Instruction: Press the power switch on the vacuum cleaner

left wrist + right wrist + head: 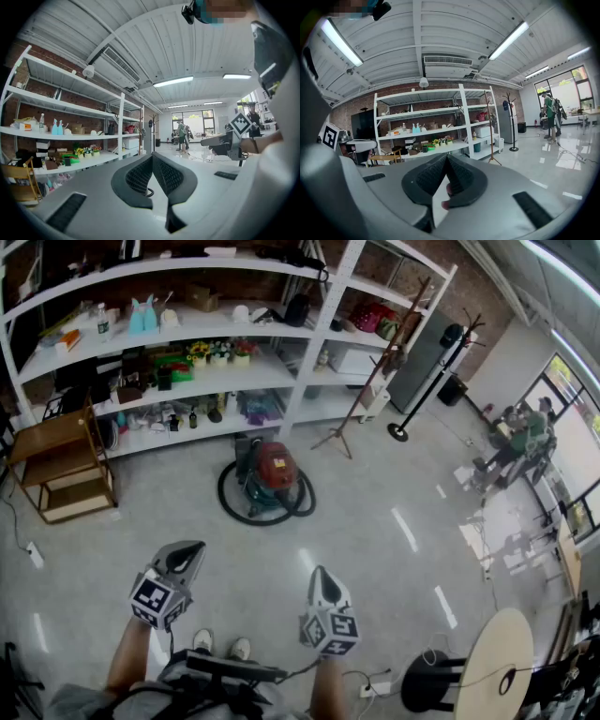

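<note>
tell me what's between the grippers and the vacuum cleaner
Nothing: the head view shows only bare floor from the left gripper and right gripper to the vacuum cleaner.

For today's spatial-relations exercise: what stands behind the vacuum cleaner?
A white shelving unit loaded with bottles and small items. The vacuum cleaner hides the floor directly behind it.

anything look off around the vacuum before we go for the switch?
Nothing stands out. The red and green vacuum cleaner sits upright on the floor before the white shelving, its black hose coiled around it. The left gripper and the right gripper hang well short of it, jaws together.
</note>
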`<state>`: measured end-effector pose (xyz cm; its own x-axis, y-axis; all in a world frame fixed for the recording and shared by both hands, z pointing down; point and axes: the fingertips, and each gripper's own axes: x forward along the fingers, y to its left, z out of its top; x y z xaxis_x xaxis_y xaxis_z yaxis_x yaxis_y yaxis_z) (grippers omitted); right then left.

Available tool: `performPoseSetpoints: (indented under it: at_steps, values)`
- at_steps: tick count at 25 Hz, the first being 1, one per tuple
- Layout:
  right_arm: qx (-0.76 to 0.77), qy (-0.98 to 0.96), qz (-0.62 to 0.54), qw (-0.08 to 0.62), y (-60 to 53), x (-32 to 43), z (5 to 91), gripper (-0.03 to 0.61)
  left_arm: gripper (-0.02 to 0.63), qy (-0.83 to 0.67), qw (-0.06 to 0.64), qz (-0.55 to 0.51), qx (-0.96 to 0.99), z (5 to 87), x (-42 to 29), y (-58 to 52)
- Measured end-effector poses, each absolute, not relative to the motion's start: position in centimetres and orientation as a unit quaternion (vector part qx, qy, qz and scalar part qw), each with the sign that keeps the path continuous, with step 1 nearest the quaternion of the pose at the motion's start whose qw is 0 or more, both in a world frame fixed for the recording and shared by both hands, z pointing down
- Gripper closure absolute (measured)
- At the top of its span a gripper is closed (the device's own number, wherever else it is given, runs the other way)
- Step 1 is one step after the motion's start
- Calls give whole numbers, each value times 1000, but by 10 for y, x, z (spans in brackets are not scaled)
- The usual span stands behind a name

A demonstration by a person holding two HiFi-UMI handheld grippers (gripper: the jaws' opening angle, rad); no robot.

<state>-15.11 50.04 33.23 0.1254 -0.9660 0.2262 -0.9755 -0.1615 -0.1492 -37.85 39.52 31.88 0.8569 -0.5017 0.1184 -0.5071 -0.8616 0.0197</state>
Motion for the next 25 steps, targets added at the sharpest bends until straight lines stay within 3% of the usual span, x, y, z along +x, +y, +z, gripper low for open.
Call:
performPoseSetpoints:
  at_steps: [8, 25]
  values:
    - [748, -648, 147, -14, 504, -142, 331, 569, 605, -259, 9, 63, 964, 320, -370, 396]
    - [751, -645, 141, -2, 513, -77, 348, 569, 604, -262, 8, 55, 963, 330, -298, 400]
